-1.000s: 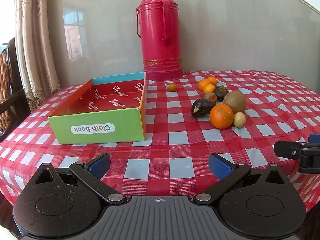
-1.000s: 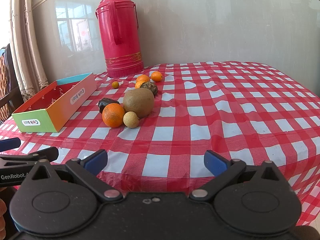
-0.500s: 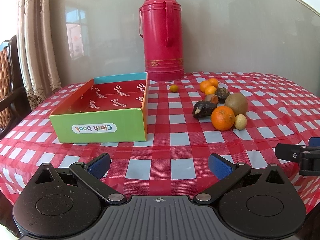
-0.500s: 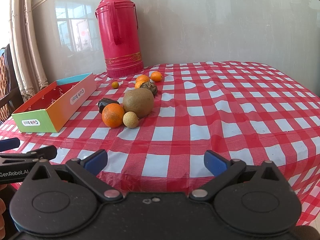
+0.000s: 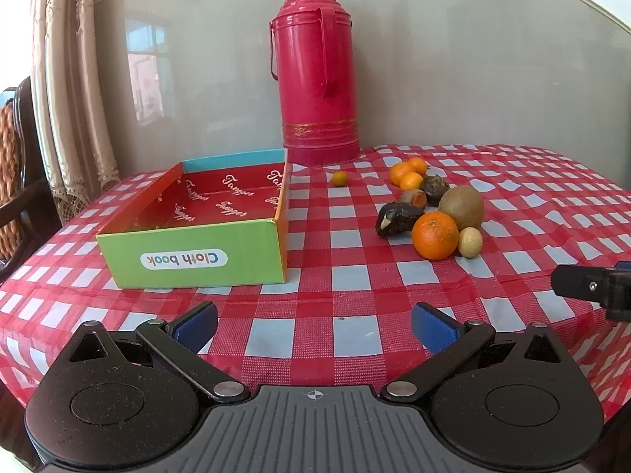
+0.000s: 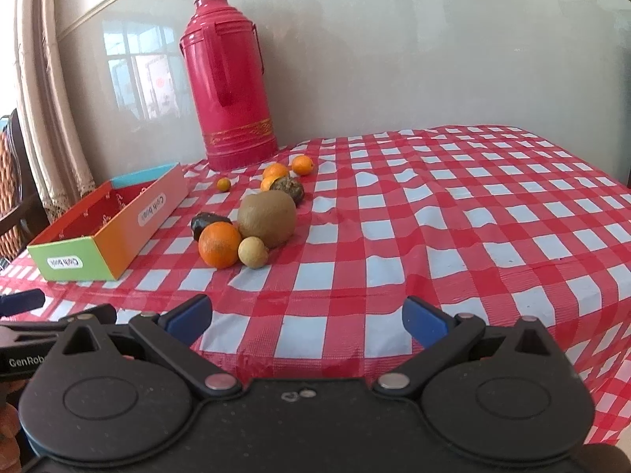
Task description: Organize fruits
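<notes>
A cluster of fruit lies on the checked tablecloth: a large orange (image 5: 435, 235) (image 6: 219, 244), a brown kiwi (image 5: 461, 207) (image 6: 267, 218), a small pale round fruit (image 5: 470, 242) (image 6: 252, 252), dark fruits (image 5: 396, 218), and small tangerines (image 5: 406, 173) (image 6: 302, 165). An open colourful box (image 5: 193, 258) (image 6: 114, 236) marked "Cloth book" stands left of the fruit, with nothing inside. My left gripper (image 5: 314, 325) is open near the table's front edge, holding nothing. My right gripper (image 6: 307, 321) is open too, short of the fruit.
A tall red thermos (image 5: 317, 75) (image 6: 230, 82) stands at the back by the wall. A tiny orange fruit (image 5: 339, 178) lies alone between box and thermos. Curtains and a chair (image 5: 15, 149) are at the left. The table's right half is bare cloth.
Both views have shifted slightly: the left gripper has drawn back and risen a little, and the right gripper has tilted a bit. Nothing on the table has moved.
</notes>
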### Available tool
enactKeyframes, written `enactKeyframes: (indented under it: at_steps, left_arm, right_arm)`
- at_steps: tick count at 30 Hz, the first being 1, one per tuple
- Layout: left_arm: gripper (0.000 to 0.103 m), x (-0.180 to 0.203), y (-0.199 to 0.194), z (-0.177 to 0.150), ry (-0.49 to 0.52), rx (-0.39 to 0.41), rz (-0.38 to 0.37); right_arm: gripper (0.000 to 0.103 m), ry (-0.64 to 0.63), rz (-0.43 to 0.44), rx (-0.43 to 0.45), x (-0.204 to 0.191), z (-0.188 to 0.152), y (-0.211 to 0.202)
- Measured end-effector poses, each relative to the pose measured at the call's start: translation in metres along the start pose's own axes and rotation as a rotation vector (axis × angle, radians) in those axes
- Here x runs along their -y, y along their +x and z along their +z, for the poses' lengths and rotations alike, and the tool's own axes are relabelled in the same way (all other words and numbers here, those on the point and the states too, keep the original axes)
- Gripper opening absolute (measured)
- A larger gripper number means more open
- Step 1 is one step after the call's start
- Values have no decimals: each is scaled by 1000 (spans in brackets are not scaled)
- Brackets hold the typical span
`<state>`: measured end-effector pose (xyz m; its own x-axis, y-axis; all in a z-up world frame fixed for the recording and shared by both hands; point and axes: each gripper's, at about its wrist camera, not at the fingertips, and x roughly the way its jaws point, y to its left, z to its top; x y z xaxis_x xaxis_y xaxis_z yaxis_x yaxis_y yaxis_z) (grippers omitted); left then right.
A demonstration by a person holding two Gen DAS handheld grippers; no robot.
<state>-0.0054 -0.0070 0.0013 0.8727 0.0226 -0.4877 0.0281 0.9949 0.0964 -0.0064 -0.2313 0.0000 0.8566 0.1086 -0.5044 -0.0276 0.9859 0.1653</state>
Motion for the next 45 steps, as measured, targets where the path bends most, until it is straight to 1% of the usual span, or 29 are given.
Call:
enactKeyframes:
  at_steps: [6, 14, 21, 25, 28, 33, 35, 39, 40, 42, 43, 45]
  left_arm:
    - [103, -2, -1, 0, -5, 3, -7]
    - [103, 1, -3, 2, 19, 8, -7]
    - [103, 15, -8, 8, 117, 53, -5]
    - [103, 24, -6, 15, 142, 57, -23]
    - [103, 32, 0, 24, 155, 44, -73]
    - [103, 47, 16, 40, 137, 32, -116]
    - [103, 53, 26, 46, 113, 15, -129]
    - [102, 60, 43, 51, 59, 9, -136]
    - [94, 62, 48, 52, 49, 2, -141]
    - [82, 66, 59, 54, 43, -23, -150]
    - [81, 67, 65, 54, 36, -46, -159]
    - [75, 69, 74, 53, 24, -63, -147]
  right_arm:
    - [97, 20, 13, 16, 2, 0, -4]
    - [97, 70, 35, 36, 11, 4, -8]
    - [97, 155, 43, 72, 28, 8, -14]
    - [97, 208, 23, 91, 39, 9, -16]
    - [97, 230, 12, 106, 46, 9, -18]
    - [97, 254, 15, 123, 55, 8, -21]
    - [97, 267, 16, 129, 57, 9, -22]
    - [97, 262, 11, 134, 59, 9, -23]
    - [97, 257, 7, 137, 59, 9, -23]
    - [97, 253, -2, 144, 59, 9, -24]
    - [97, 256, -4, 146, 59, 9, -25]
    - [97, 265, -2, 150, 61, 9, -25]
